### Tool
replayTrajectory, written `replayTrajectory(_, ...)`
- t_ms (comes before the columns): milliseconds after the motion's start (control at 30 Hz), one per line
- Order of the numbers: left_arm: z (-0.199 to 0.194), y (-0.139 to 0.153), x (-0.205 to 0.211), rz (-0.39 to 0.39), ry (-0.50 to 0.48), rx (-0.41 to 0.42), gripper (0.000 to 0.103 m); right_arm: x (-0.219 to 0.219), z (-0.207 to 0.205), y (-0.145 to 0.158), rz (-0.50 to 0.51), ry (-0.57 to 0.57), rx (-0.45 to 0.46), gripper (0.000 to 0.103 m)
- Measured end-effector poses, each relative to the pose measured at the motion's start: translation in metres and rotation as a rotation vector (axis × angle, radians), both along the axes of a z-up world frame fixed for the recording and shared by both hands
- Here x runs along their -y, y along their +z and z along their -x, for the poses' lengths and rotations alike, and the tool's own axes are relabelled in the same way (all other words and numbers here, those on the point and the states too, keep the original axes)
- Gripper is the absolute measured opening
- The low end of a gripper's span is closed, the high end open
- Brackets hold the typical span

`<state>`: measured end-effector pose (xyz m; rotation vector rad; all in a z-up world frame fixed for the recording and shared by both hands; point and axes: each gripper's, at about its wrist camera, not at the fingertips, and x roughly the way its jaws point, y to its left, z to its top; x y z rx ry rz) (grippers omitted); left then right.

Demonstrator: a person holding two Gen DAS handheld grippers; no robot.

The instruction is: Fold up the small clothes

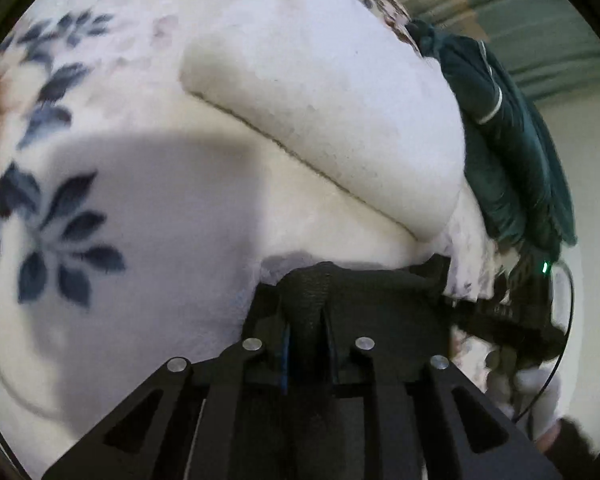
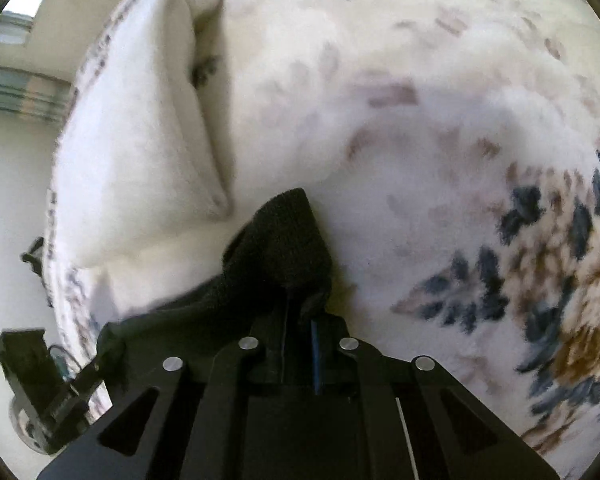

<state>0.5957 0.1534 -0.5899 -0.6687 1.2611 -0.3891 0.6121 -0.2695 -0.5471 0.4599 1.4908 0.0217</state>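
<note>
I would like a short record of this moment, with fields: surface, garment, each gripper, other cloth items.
surface: floral fleece blanket, cream with blue leaf prints
garment: small black knit garment, held up off the blanket between both grippers
left gripper: closed on one end of the garment
right gripper: closed on the other end, a corner sticking up past the fingers
other cloth items: folded white towel lying on the blanket; dark green garment bunched at the blanket's edge
</note>
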Motion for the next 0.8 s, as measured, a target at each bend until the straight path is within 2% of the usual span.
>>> replayTrajectory(33, 0.005, 0.005, -0.003, 0.015, 0.017, -0.004, 0.032, 0.000, 0.004, 0.004, -0.008, 0.006, 0.001, 0.025)
replayTrajectory(67, 0.015, 0.015, -0.007, 0.020, 0.029, 0.007, 0.047, 0.000, 0.013, 0.011, -0.002, 0.019, -0.002, 0.041)
replayTrajectory(100, 0.021, 0.021, -0.007, 0.026, 0.032, 0.020, 0.056, 0.003, 0.022, 0.016, 0.003, 0.024, -0.003, 0.049)
replayTrajectory(133, 0.037, 0.032, -0.008, 0.027, 0.032, 0.037, 0.057, 0.006, 0.035, 0.022, -0.010, 0.026, 0.005, 0.056)
replayTrajectory(200, 0.061, 0.042, -0.003, 0.014, 0.007, 0.049, 0.058, 0.014, 0.061, 0.032, -0.045, 0.025, -0.001, 0.056)
replayTrajectory(267, 0.087, 0.044, 0.017, -0.043, -0.072, 0.041, 0.058, 0.024, 0.092, 0.039, -0.080, 0.002, -0.005, 0.056)
replayTrajectory(300, 0.097, 0.041, 0.026, -0.090, -0.112, 0.035, 0.057, 0.030, 0.109, 0.042, -0.098, -0.015, -0.010, 0.056)
replayTrajectory(333, 0.110, 0.036, 0.038, -0.171, -0.161, 0.038, 0.047, 0.032, 0.123, 0.044, -0.106, -0.031, -0.016, 0.056)
replayTrajectory(367, 0.115, 0.031, 0.041, -0.223, -0.177, 0.048, 0.014, 0.035, 0.138, 0.045, -0.106, -0.046, -0.023, 0.056)
replayTrajectory(400, 0.119, 0.027, 0.041, -0.252, -0.176, 0.048, 0.015, 0.039, 0.155, 0.048, -0.105, -0.063, -0.027, 0.056)
replayTrajectory(500, 0.115, 0.024, 0.018, -0.212, -0.087, 0.051, 0.015, 0.047, 0.196, 0.052, -0.116, -0.096, -0.041, 0.056)
replayTrajectory(600, 0.118, 0.033, 0.007, -0.163, -0.033, 0.010, 0.019, 0.050, 0.232, 0.058, -0.152, -0.112, -0.059, 0.056)
replayTrajectory(667, 0.136, 0.053, 0.003, -0.172, 0.005, 0.007, 0.021, 0.052, 0.253, 0.065, -0.170, -0.102, -0.066, 0.056)
replayTrajectory(733, 0.159, 0.073, 0.003, -0.173, 0.000, 0.033, 0.037, 0.052, 0.278, 0.074, -0.193, -0.085, -0.068, 0.056)
replayTrajectory(767, 0.173, 0.082, 0.005, -0.180, -0.001, 0.040, 0.055, 0.052, 0.291, 0.078, -0.205, -0.078, -0.070, 0.057)
replayTrajectory(800, 0.187, 0.089, 0.006, -0.180, -0.005, 0.042, 0.064, 0.052, 0.306, 0.080, -0.218, -0.071, -0.079, 0.060)
